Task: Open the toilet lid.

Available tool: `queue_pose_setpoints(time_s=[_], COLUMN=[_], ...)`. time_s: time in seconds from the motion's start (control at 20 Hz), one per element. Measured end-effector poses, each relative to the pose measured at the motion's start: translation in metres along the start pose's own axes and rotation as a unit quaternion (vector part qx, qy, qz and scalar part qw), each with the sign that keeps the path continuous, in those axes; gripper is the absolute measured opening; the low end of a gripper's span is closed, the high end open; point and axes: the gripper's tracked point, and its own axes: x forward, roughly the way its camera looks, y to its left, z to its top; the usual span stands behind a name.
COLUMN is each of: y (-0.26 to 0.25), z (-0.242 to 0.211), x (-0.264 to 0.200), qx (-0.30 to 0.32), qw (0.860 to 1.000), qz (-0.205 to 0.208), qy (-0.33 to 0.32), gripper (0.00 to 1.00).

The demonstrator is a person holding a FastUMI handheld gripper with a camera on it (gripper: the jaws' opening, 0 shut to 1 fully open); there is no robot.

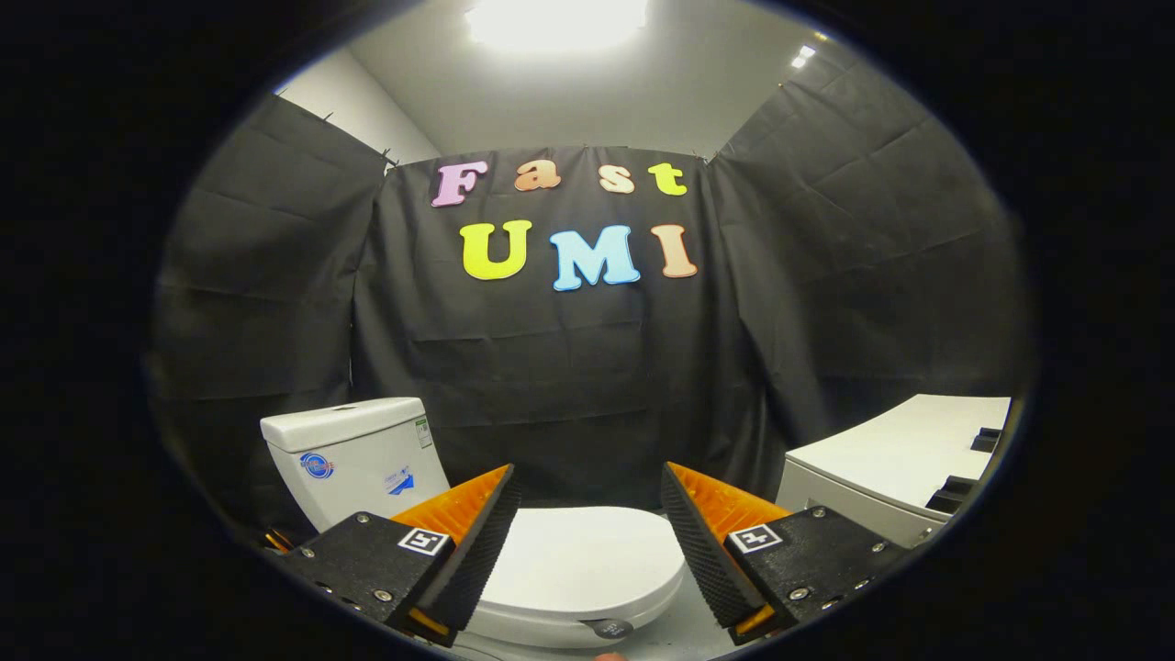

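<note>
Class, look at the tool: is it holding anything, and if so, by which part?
Nothing is held. The tool is open, with the closed white plastic toilet lid lying beyond its fingers, untouched.

Fingers [477,542]: your gripper [587,542] has two orange wedges with black ribbed pads
Mounts: black blocks, silver screws
Markings: square black-and-white tags

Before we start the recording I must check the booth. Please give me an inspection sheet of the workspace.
Surface: pale grey floor beside the toilet, bare where visible.
Job's things: white oval toilet lid lies closed; white ceramic tank behind it.
Clutter: small dark round object by the lid's front edge.
Grippers: gripper open, orange-and-black fingers apart above the lid, touching nothing.
Cables: nothing seen.
Surroundings: black cloth wall; white boxy cabinet; ceiling light.
</note>
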Motion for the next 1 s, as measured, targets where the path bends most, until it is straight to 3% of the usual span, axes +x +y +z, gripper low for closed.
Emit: queue_pose_setpoints(time_s=[0.35, 0.6, 0.85, 1.0], y=[-0.004, 0.0, -0.004, -0.013], z=[0.005, -0.017, -0.057, -0.084], x=[0.001, 0.014, 0.023, 0.03], qx=[0.008, 0.054, 0.143, 0.188], qw=[1.0, 0.997, 0.981, 0.967], qz=[0.0, 0.044, 0.086, 0.087], qy=[-0.009, 0.024, 0.099, 0.15], gripper=[0.95, 0.95, 0.96, 0.95])
